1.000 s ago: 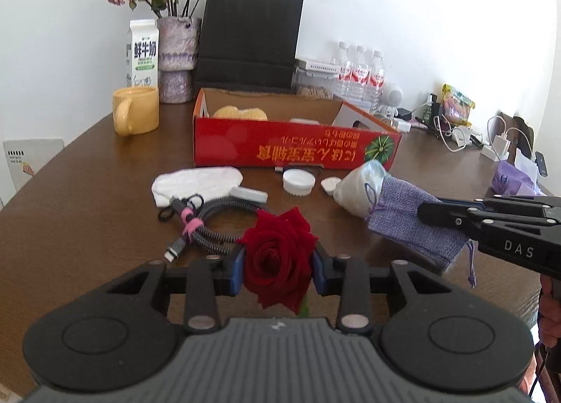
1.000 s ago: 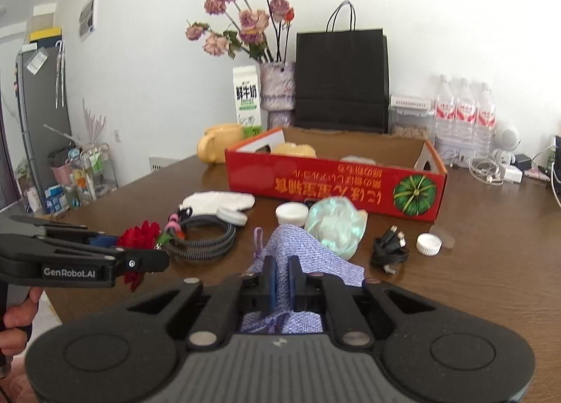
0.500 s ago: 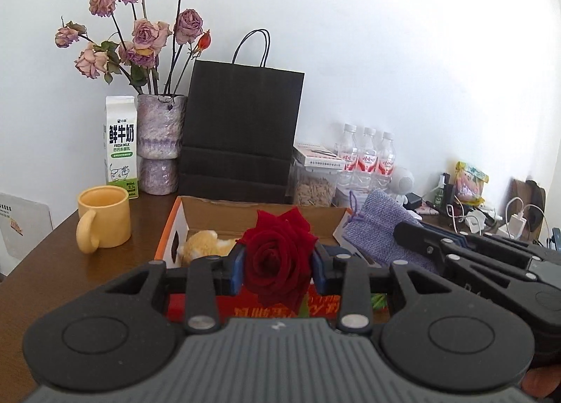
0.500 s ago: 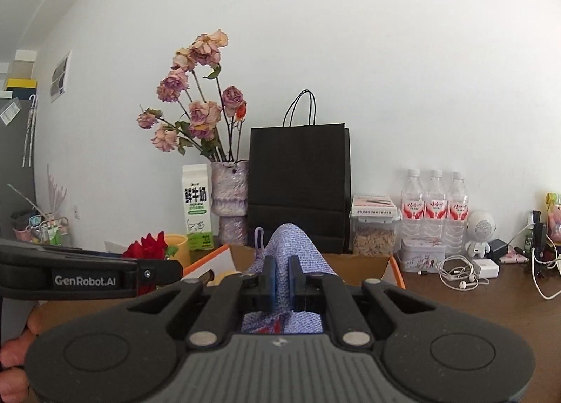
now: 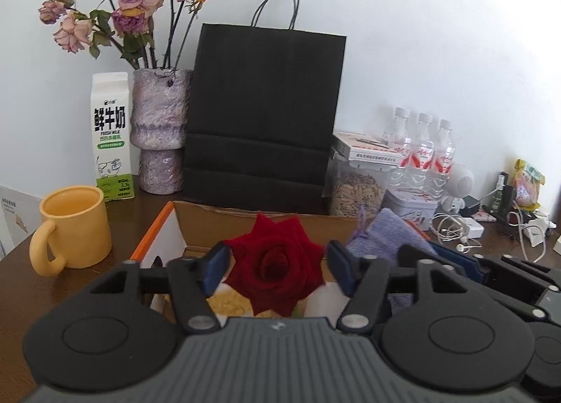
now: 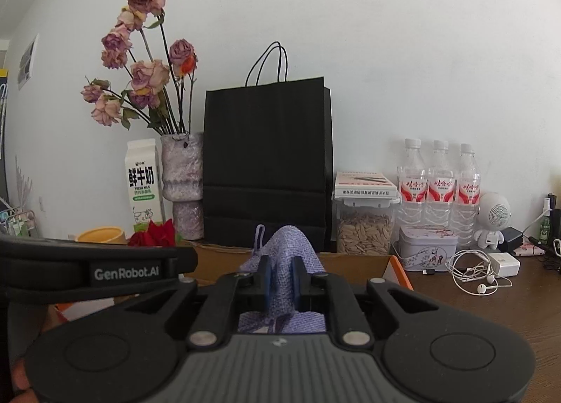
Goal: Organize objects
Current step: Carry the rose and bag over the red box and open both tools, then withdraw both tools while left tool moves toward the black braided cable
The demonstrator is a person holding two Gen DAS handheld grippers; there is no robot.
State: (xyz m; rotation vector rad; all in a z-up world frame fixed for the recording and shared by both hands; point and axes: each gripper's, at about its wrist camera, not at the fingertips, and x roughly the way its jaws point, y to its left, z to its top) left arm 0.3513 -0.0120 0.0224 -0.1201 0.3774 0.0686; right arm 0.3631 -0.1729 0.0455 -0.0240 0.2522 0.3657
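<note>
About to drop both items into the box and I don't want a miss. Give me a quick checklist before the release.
1. Rose sits between the left gripper jaws: ok, though the jaws look parted around it, so firmness cannot tell.
2. Pouch pinched by the right gripper: ok.
3. Rose over the box opening: ok.
4. Pouch over the box: ok; the far wall shows beyond it.
5. Grippers apart: cannot tell; they are very close.
6. Free space under the rose: not ok; something yellow already lies there.
</note>
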